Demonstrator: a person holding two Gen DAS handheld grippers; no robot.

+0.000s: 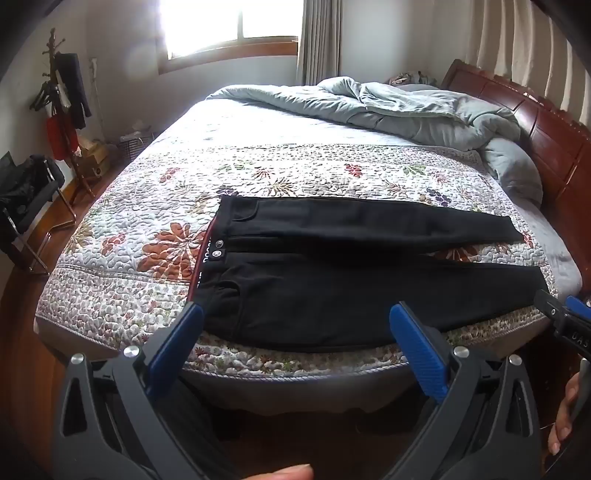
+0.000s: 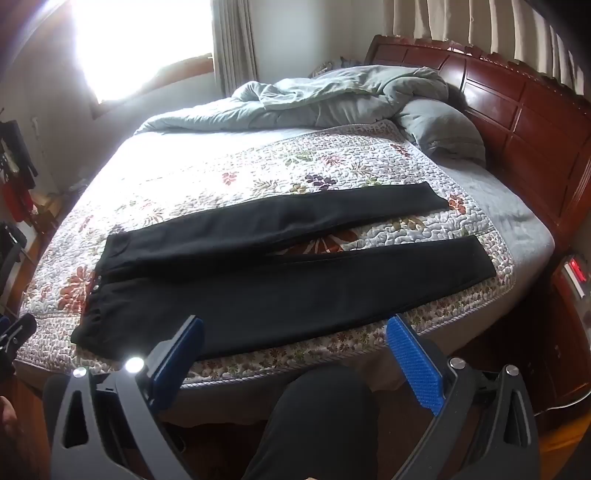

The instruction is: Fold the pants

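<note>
a pair of black pants (image 1: 332, 266) lies flat and unfolded on a bed covered by a floral quilt (image 1: 155, 206). in the left wrist view the pants fill the centre of the frame, the waistband, with red trim and two metal buttons, toward the left, and the two legs running toward the right edge, parted in a narrow v that shows quilt between them. the nearer leg lies close to the front edge of the bed.

the left tongs (image 1: 299, 325) rise from the bottom of that view, their blue pads spread wide with nothing between them, held above the front edge of the bed near the waist end of the pants and apart from the cloth. the tip of the right tongs shows at the right edge, near the hem of the nearer leg.

in the right wrist view the right tongs (image 2: 295, 339) are likewise wide open and empty, at the bottom centre of the frame, above the middle of the nearer leg and apart from it. a dark-clad knee (image 2: 325, 406) of the person sits below them.

a crumpled grey-green duvet (image 1: 424, 110) is heaped in the upper right, against a dark red wooden headboard (image 2: 517, 110). a bright window (image 1: 229, 22) fills the upper part of the frame.
</note>
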